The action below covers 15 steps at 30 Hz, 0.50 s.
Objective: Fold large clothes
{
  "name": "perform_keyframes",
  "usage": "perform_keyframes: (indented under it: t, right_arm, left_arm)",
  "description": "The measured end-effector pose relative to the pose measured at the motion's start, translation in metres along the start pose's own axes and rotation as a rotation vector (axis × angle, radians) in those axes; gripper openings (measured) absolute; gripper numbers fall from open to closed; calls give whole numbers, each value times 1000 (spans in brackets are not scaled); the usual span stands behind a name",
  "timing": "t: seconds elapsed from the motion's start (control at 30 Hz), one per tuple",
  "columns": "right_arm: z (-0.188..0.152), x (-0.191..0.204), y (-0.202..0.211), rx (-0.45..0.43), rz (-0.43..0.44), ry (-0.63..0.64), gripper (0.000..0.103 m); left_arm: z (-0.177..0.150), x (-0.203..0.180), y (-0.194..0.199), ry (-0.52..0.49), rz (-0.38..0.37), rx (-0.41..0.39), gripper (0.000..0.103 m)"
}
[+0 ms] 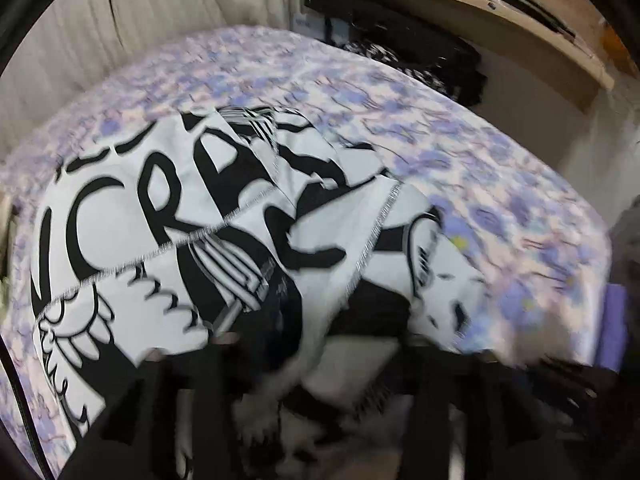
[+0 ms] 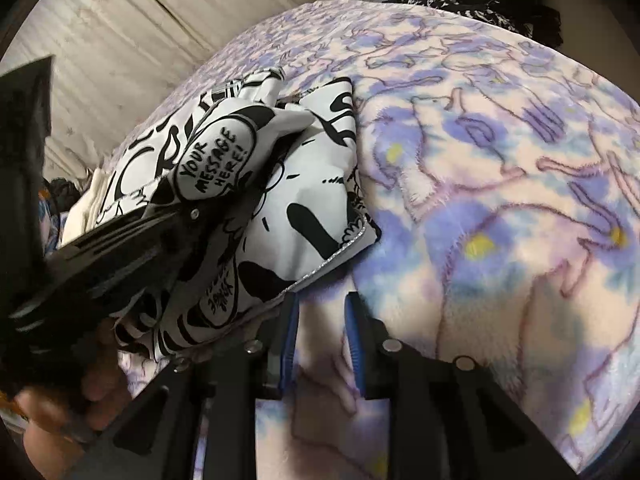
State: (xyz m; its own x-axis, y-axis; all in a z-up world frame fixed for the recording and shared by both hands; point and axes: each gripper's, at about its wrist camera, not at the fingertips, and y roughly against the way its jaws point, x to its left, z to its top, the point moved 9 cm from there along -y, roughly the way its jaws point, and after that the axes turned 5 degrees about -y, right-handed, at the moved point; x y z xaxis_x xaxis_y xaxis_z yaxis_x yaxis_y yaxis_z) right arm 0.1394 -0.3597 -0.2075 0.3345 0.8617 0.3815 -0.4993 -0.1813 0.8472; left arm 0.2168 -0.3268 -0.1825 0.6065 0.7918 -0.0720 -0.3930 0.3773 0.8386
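So here's where I'm at with the black-and-white printed garment (image 1: 192,216). It's lying on the bed, on top of the purple and cream fleece blanket (image 1: 460,152), over toward the wall-side edge rather than the open side. Big black lettering and cartoon art all over it, and the serged seams are showing, so part of it looks turned inside out.

My left gripper (image 1: 316,364) is down at the near edge of the garment with cloth bunched up right between the fingers. That view is super blurry, but my right-hand camera shows the left gripper (image 2: 176,216) clamped onto a puffy fold next to the "YOUR MESSAGE HERE!" speech bubble (image 2: 216,164).

My right gripper (image 2: 322,332) has its blue-padded fingers (image 2: 290,332) a narrow gap apart with nothing in them, just blanket showing through. It sits just beside the garment's (image 2: 304,208) near corner, not touching it.

No containers anywhere, only a wooden desk (image 1: 520,28) past the far corner of the bed with some dark clothes (image 1: 420,64) piled under it.
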Motion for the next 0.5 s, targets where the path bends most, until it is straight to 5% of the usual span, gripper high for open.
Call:
perform_keyframes:
  t: [0.07, 0.13, 0.27, 0.4, 0.5]
  right_arm:
    - [6, 3, 7, -10, -6, 15, 35]
    - [15, 7, 20, -40, -12, 32, 38]
    - [34, 20, 41, -82, 7, 63, 39]
    - [55, 37, 53, -83, 47, 86, 40]
    - [74, 49, 58, -88, 87, 86, 53]
  left_arm:
    - [-3, -3, 17, 35, -88, -1, 85]
    - [-1, -2, 44, 65, -134, -39, 85]
    - [1, 20, 81, 114, -105, -97, 86]
    - [0, 66, 104, 178, 20, -118, 86]
    - [-2, 102, 112, 228, 91, -129, 86]
